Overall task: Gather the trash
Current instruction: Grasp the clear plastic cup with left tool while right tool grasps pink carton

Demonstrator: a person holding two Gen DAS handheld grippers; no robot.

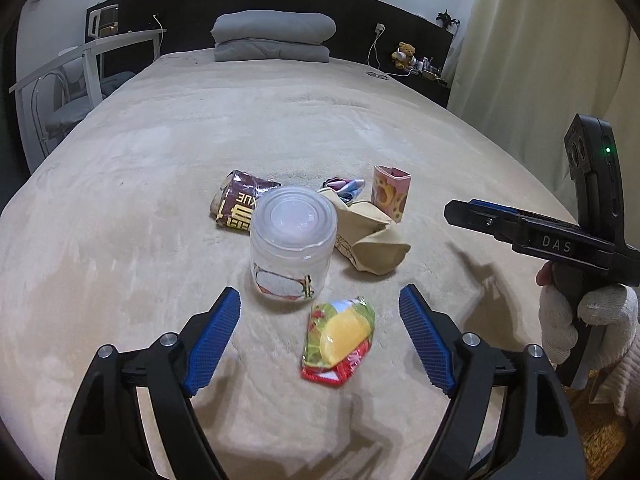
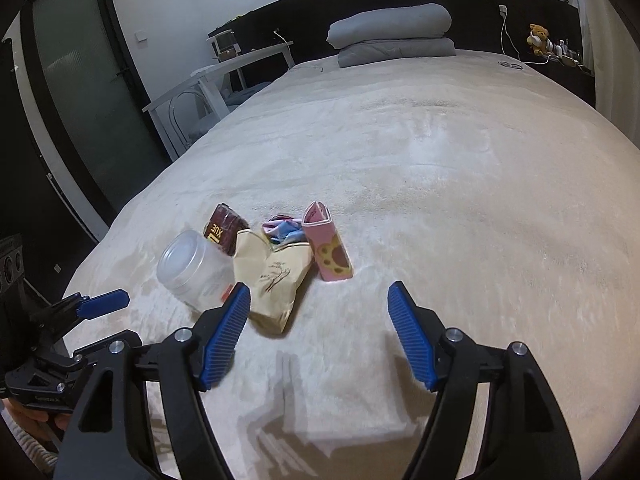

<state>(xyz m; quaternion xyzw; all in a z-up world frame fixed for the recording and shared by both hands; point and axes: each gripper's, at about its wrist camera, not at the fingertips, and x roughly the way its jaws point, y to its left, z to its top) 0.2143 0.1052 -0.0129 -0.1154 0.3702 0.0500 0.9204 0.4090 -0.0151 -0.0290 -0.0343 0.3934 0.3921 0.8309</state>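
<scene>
The trash is gathered in a small cluster near the foot of the bed [image 1: 168, 168], with broad bare blanket seen on every side up to the folded grey quilt [image 1: 274, 36] at the headboard. A clear plastic jar [image 1: 292, 240] stands upright with its lid on; its contents cannot be made out. Just behind it lie a dark brown wrapper [image 1: 240, 208], a crumpled tan paper bag [image 1: 372, 240] and a pink carton [image 1: 390, 196], which stands upright and open at the top. A bright red and yellow wrapper [image 1: 340, 344] lies apart, nearest the bed's foot. The left tongs [image 1: 320, 336] are held wide above that wrapper, gripping nothing. The right tongs [image 2: 318, 332] are also spread wide and empty, beside the paper bag.
</scene>
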